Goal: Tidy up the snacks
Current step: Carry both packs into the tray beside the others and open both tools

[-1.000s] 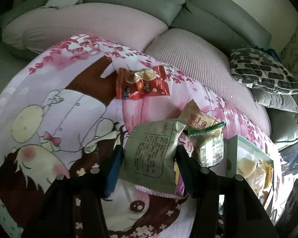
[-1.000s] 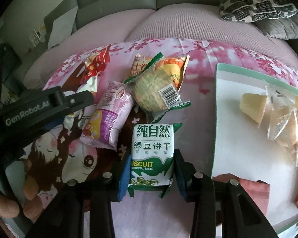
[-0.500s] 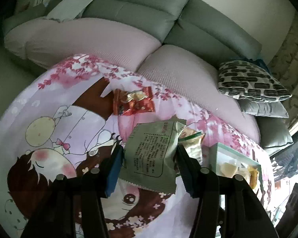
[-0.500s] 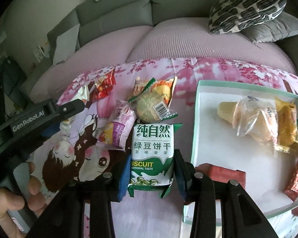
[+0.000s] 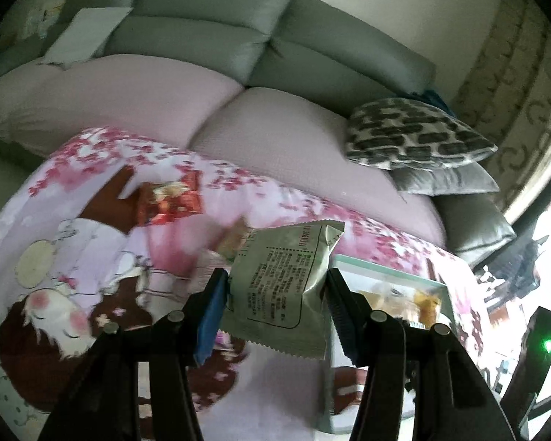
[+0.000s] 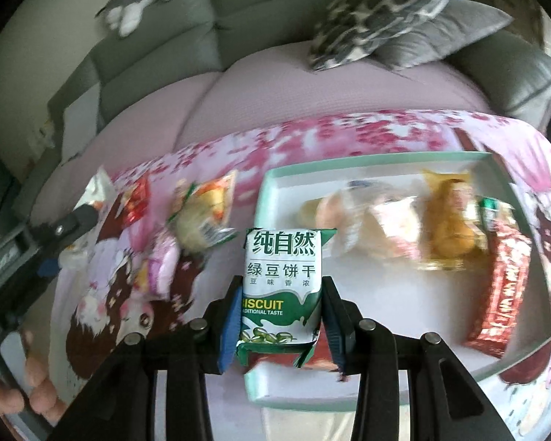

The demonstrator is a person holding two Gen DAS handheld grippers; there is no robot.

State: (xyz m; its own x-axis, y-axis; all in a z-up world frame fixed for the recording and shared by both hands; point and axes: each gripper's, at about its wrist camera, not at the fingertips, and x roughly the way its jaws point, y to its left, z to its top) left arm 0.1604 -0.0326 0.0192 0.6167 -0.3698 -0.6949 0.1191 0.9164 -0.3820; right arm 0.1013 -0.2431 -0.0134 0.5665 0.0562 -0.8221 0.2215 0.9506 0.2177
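Carrying two packets above blanket (image 5: 92,228) toward tray (image 6: 367,163), where sorted snacks are gathering. Right gripper (image 6: 281,316) clamping green biscuit pack (image 6: 281,286) by sides, hanging over tray's near edge. Left gripper (image 5: 275,305) pinching grey-green packet (image 5: 281,286), print-side up, just beside tray. Loose snacks (image 6: 198,217) lying unsorted on blanket.

I see a green-and-white biscuit packet (image 6: 281,290) upright, front label toward my right camera, above the near-left corner of the mint-rimmed tray (image 6: 367,163). A grey-green packet (image 5: 283,286) faces my left camera with its printed back, tilted, serrated seam lowest. The tray contains a yellow packet (image 6: 448,231), a long red bar (image 6: 499,290) and pale clear-wrapped snacks (image 6: 352,220). On the cartoon-print cloth (image 6: 103,301) lie a red packet (image 5: 169,202), a purple packet (image 6: 161,268) and an orange-green packet (image 6: 202,217).
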